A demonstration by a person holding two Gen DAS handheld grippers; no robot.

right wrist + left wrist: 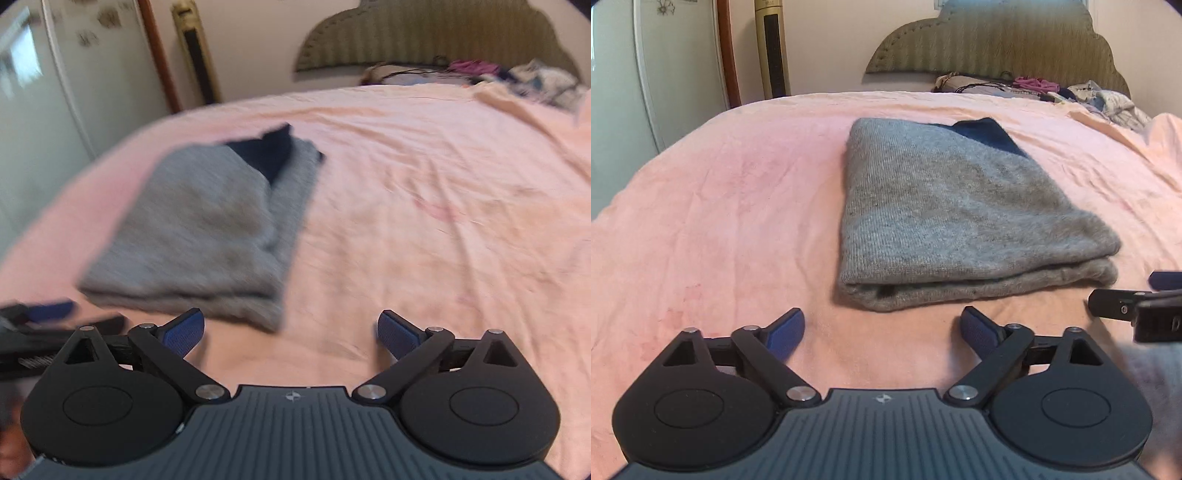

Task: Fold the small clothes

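A bed covered in a wrinkled pink sheet [738,192] is carrying a folded grey knit garment [953,210], lying flat near the middle. At the far right, a heap of mixed clothes [1108,98] is sitting against the headboard [997,44].

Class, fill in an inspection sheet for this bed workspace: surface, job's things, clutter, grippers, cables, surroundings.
Surface: pink bedsheet, wrinkled.
Job's things: grey knit garment, folded flat, navy part showing at its far end.
Clutter: heap of clothes by the headboard.
Grippers: left gripper open, empty; right gripper open, empty; both short of the garment.
Cables: dark cord lies near the heap.
Surroundings: white cabinet, tower fan.
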